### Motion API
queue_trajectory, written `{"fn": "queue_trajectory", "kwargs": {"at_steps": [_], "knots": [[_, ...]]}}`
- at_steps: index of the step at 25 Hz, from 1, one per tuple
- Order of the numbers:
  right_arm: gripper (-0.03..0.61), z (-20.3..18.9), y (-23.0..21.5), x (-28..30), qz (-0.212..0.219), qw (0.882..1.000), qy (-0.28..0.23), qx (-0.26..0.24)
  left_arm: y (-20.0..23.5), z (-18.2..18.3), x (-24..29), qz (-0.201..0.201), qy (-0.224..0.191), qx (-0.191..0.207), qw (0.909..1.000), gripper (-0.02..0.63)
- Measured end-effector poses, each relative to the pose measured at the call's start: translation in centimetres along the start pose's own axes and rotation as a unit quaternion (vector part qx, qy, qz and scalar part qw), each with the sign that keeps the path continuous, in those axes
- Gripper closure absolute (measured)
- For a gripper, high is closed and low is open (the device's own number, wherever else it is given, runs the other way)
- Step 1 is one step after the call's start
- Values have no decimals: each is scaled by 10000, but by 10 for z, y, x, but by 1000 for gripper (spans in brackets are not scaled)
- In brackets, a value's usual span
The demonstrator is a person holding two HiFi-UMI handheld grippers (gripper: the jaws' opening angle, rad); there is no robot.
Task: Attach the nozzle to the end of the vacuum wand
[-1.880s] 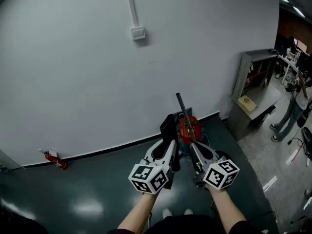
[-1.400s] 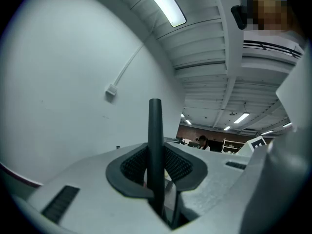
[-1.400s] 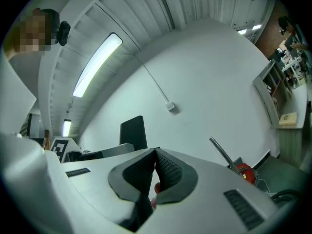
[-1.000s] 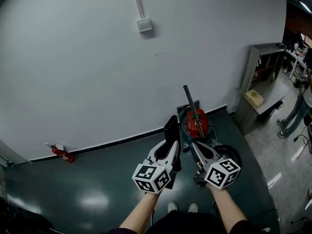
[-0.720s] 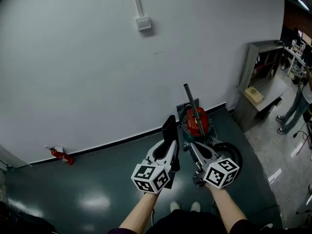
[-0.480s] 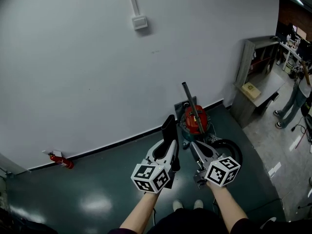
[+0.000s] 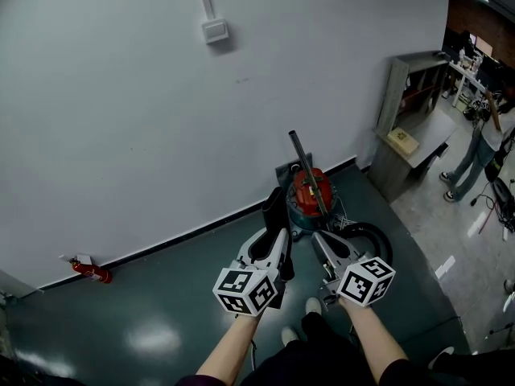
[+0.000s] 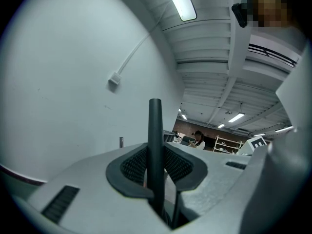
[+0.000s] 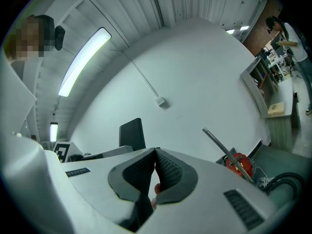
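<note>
Against the far wall (image 7: pixel 121 119) the vacuum wand (image 7: pixel 302 161) stands tilted; your left gripper (image 7: pixel 276 233) clamps the nozzle (image 7: pixel 273 207), probably light rigid plastic, low on its body, while your right gripper (image 7: pixel 319 236) is closed.

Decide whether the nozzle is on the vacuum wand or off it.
Off. The nozzle stands clamped in the left gripper, while the wand leans up from the red vacuum with a bare tip.

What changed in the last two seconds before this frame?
The person took a step forward, facing the red canister vacuum; one shoe is now forward. Nothing gripped or released: the left gripper still clamps the black flat nozzle, the right gripper stays shut and empty, the metal wand untouched.
</note>
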State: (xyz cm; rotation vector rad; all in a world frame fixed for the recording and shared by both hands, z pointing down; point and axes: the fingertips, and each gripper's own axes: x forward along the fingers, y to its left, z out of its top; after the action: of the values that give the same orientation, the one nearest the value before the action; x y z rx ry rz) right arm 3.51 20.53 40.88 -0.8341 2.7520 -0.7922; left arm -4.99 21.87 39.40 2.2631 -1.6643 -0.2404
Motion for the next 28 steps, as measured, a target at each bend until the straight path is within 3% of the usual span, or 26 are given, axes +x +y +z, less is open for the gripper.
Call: {"fn": "queue_trajectory", "kwargs": {"at_steps": [8, 28], "knots": [[561, 21, -23, 15, 154, 9997, -170, -104, 2, 4, 33, -121, -48, 197, 9997, 528], [561, 59, -125, 74, 286, 9995, -3, 160, 33, 4, 149, 173, 162, 164, 9996, 528]]}}
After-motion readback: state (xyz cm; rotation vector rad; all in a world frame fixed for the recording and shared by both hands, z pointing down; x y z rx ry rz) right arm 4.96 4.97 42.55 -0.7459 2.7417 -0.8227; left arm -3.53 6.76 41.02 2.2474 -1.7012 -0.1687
